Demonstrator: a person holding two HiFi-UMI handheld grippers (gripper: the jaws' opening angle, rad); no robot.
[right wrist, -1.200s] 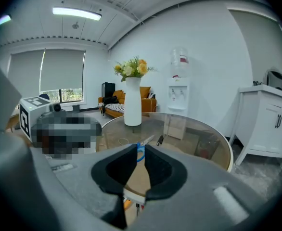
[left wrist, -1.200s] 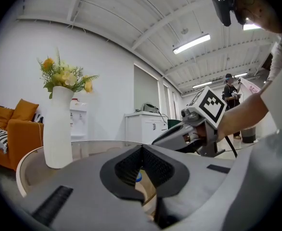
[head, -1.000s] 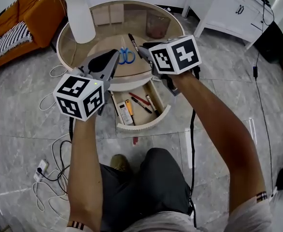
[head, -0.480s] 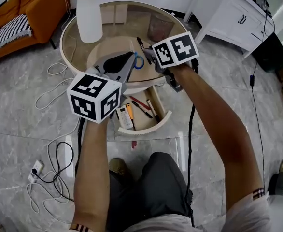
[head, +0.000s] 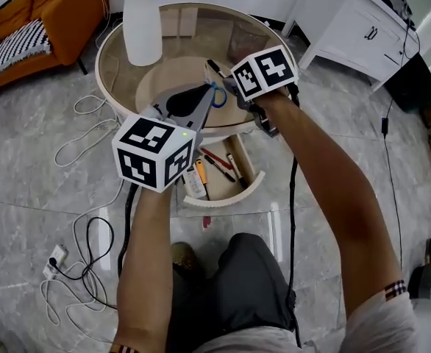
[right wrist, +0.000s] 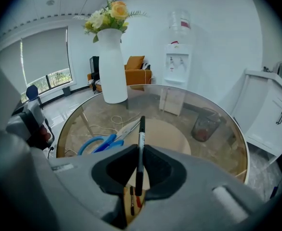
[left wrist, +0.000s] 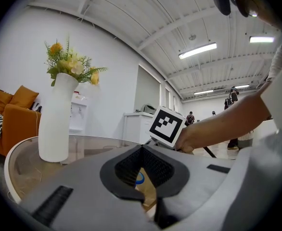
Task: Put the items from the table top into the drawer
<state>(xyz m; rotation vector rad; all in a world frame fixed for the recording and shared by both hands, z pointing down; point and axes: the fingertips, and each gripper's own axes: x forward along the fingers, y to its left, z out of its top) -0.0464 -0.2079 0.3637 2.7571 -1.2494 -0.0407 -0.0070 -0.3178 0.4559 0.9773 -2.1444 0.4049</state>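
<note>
The step in hand is a pickup from the round glass table (head: 173, 31), with the open drawer (head: 254, 185) jutting out under the table's near edge. The left gripper (left wrist: 142, 150) hangs level over the table, its jaws pressed together and empty. The right gripper (right wrist: 140, 163), whose jaws have just been closing, is tilted down at the tabletop beside the blue-handled scissors (right wrist: 101, 142) and pinches the black marker (right wrist: 141, 138). The next move likely calls for lifting the marker past the table's edge and down into the drawer.

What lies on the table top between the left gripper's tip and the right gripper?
Blue-handled scissors, seen in the head view; one blue handle loop also shows in the left gripper view.
</note>
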